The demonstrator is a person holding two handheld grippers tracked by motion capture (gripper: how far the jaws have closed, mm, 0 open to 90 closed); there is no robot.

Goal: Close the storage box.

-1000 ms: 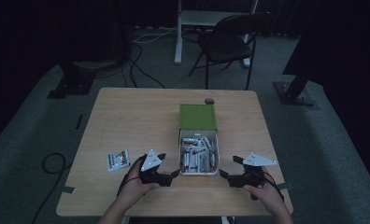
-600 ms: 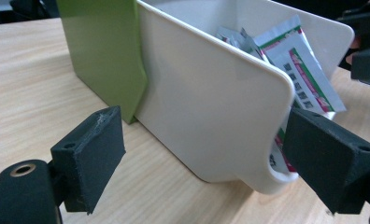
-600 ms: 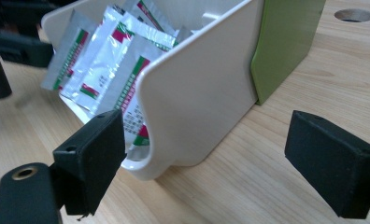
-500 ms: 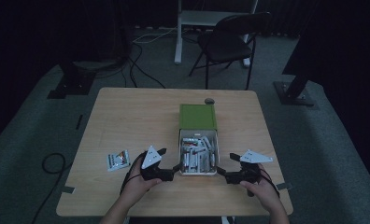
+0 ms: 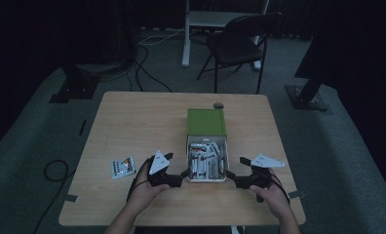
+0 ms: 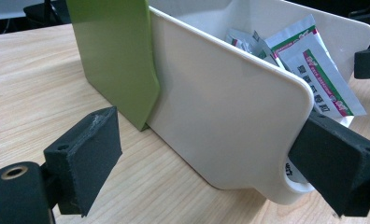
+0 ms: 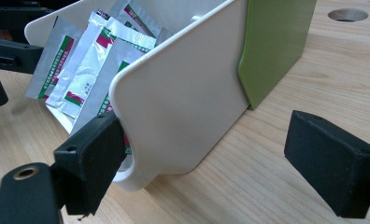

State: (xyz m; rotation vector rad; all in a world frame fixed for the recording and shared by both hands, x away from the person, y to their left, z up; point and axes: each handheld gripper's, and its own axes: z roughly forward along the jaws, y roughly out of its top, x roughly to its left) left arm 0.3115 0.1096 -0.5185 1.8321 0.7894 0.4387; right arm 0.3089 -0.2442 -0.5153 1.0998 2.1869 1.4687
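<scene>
I see red-and-green print on the sachets (image 6: 321, 70) in the white drawer (image 5: 206, 161), but it's too small for me to read. The high view adds the green sleeve (image 5: 206, 121) and a loose packet (image 5: 122, 167) near my left hand (image 5: 144, 187). My left gripper (image 6: 211, 163) and right gripper (image 7: 211, 163) flank the drawer's near corners, jaws wide, holding nothing.

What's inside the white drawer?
The white drawer holds lots of small foil packets with green and red printing, piled loosely. Its back part sits inside the green box, so whatever lies in there, or under the pile, is hidden.
</scene>
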